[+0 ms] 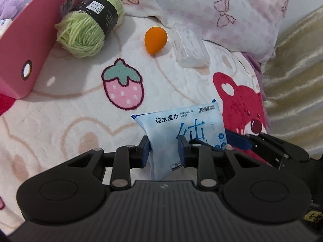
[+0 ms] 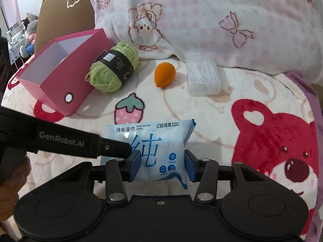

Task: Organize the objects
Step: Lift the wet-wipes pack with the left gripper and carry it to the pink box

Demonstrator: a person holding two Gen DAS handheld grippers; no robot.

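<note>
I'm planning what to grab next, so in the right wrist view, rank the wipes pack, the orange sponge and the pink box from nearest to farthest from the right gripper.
1. Wipes pack: between the right gripper pads, held.
2. Orange sponge: straight ahead on the blanket.
3. Pink box: ahead to the left; its near corner is about as close as the sponge, the rest farther back.

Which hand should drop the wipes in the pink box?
Probably left. Both grippers hold the wipes pack, but the left gripper sits on the side toward the pink box.

Cartoon blanket (image 2: pixel 201 109) underneath, pink pillow (image 2: pixel 222 20) behind, plush toys (image 2: pixel 30 34) far left.
</note>
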